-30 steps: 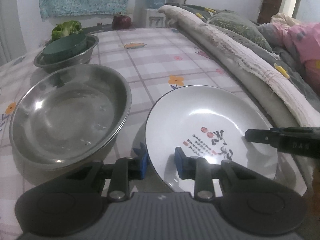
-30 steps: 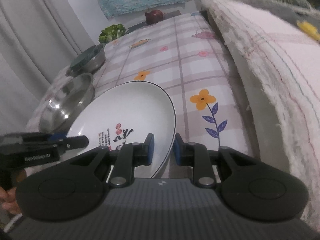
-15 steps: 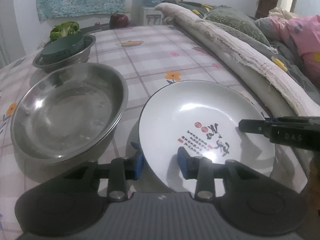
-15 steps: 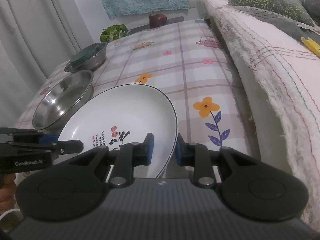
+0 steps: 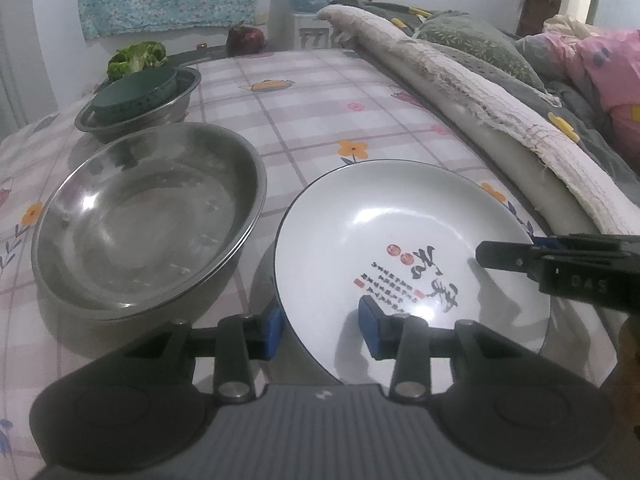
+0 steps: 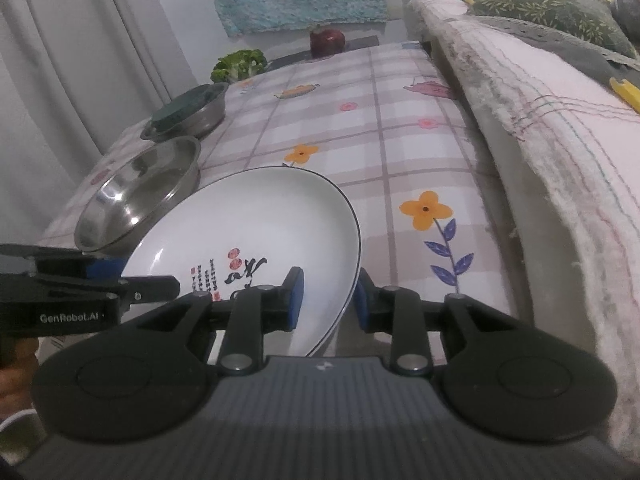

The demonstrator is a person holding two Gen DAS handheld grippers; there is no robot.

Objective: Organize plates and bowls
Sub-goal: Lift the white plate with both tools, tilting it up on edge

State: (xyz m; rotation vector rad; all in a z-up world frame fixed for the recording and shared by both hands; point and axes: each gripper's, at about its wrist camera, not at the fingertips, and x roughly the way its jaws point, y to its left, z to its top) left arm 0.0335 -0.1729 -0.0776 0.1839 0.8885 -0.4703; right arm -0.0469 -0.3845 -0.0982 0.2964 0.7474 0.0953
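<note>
Now, plate (image 5: 400, 216): white, printed with dark characters, lying on the checked tablecloth (image 5: 320, 112), near right.
Left gripper (image 5: 320, 326): jaws spread astride the near rim, pads clear.
Right gripper (image 6: 326, 296): jaws opening, right rim between them.
Steel bowl (image 5: 148, 216): just left of plate.
Farther bowl (image 5: 136, 108): far left, holding a green dish.

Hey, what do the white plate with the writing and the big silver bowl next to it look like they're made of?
The round white plate with black calligraphy looks like glazed ceramic or porcelain: glossy surface with bright glare spots, a thin dark rim line and a printed design. Melamine can't be ruled out. The wide shallow silver bowl looks like stainless steel: grey metallic sheen, blurred reflections, a thin rolled rim.
</note>
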